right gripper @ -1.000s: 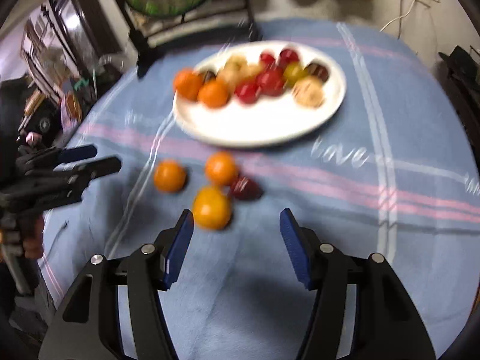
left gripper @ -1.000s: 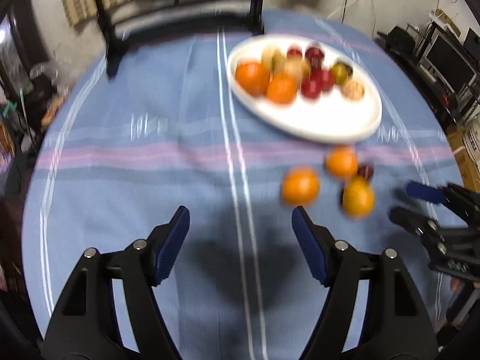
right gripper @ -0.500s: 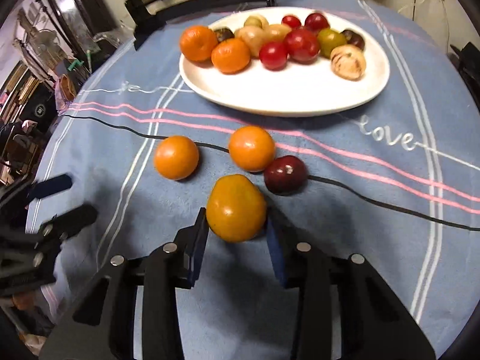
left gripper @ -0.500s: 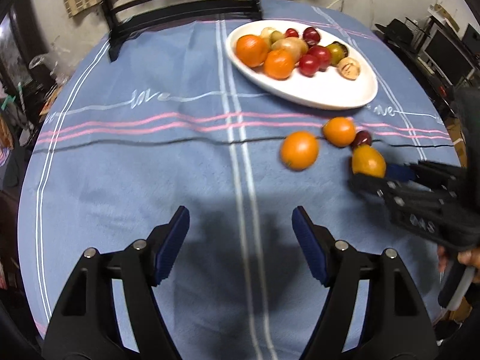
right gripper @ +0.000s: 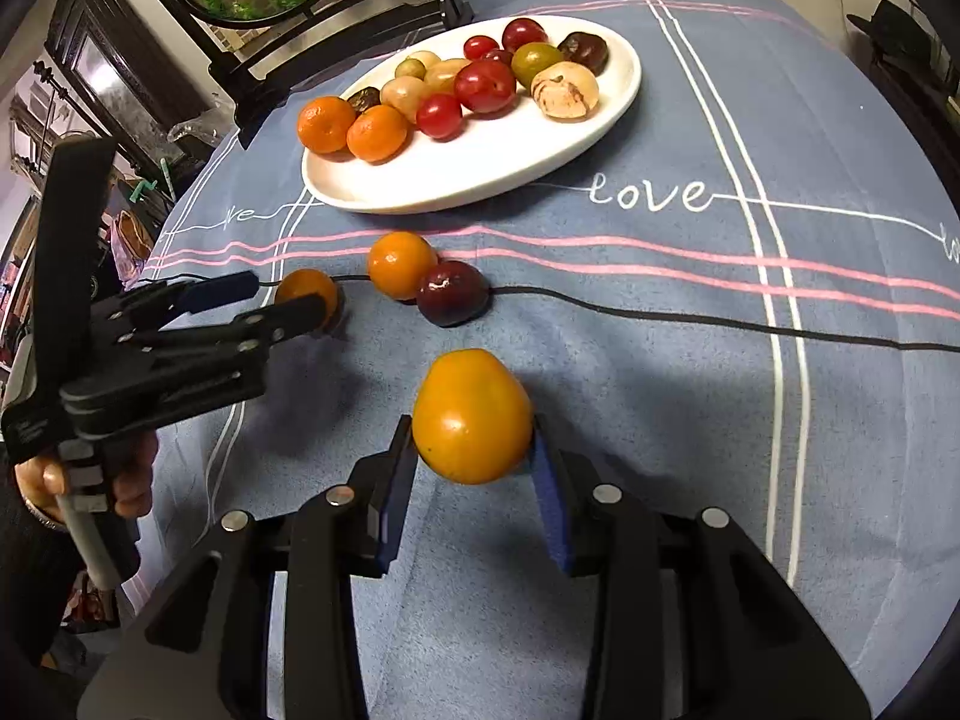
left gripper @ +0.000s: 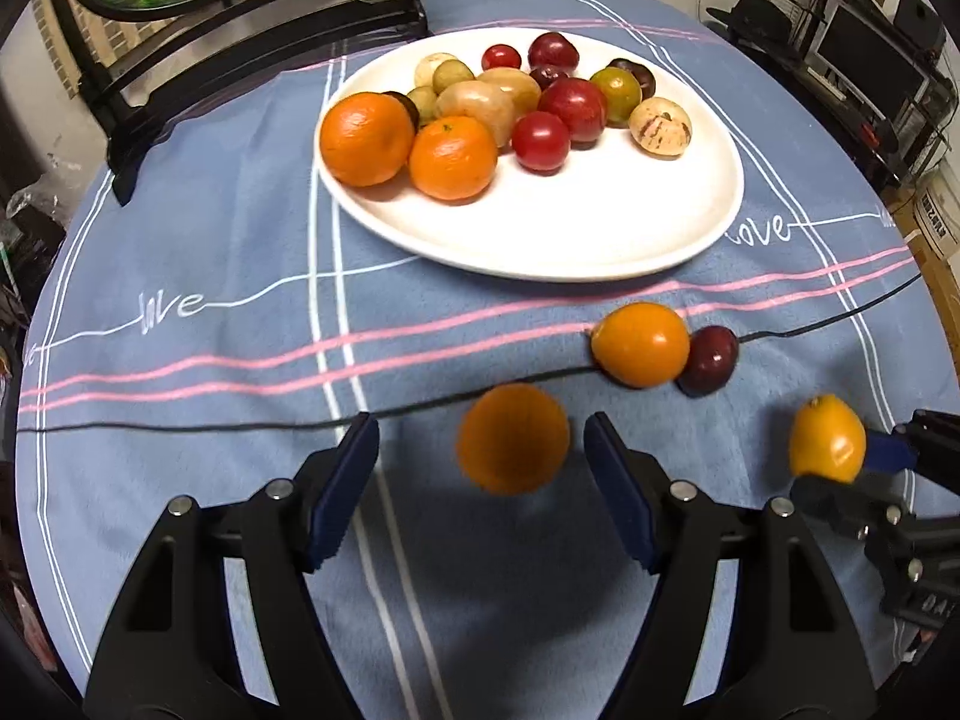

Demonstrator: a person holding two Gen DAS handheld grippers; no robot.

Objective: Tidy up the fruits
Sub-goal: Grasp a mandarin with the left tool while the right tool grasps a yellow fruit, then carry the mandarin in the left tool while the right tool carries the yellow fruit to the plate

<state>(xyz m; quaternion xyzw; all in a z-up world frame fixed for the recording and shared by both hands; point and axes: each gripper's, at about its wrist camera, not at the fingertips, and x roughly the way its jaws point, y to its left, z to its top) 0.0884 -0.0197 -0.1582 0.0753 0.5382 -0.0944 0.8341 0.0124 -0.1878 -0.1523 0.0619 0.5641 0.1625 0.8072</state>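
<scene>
**Fruits: one gripped, one lined up, two loose**

Fruits still off the white plate (right gripper: pixel 606 96) number four. The yellow-orange fruit (right gripper: pixel 472 415), lower centre of the right wrist view, is clamped between the pads of the right gripper (right gripper: pixel 474 474), jaws narrowed onto it. The orange (left gripper: pixel 513 438) lies on the blue-clothed bench (left gripper: pixel 180 240), lower centre of the left wrist view, between the wide-standing jaws of the left gripper (left gripper: pixel 480 480), untouched (blurred there). A second orange (left gripper: pixel 641 345) and a dark plum (left gripper: pixel 710 358) touch each other mid-right.

Handling, as judged: light, round, firm-skinned, apt to roll; take across the widest middle, modest squeeze, since soft flesh bruises.

Against one second ago: the right jaws were wide and empty, short of the fruit; the left gripper stood well left of the orange, and now straddles it.
</scene>
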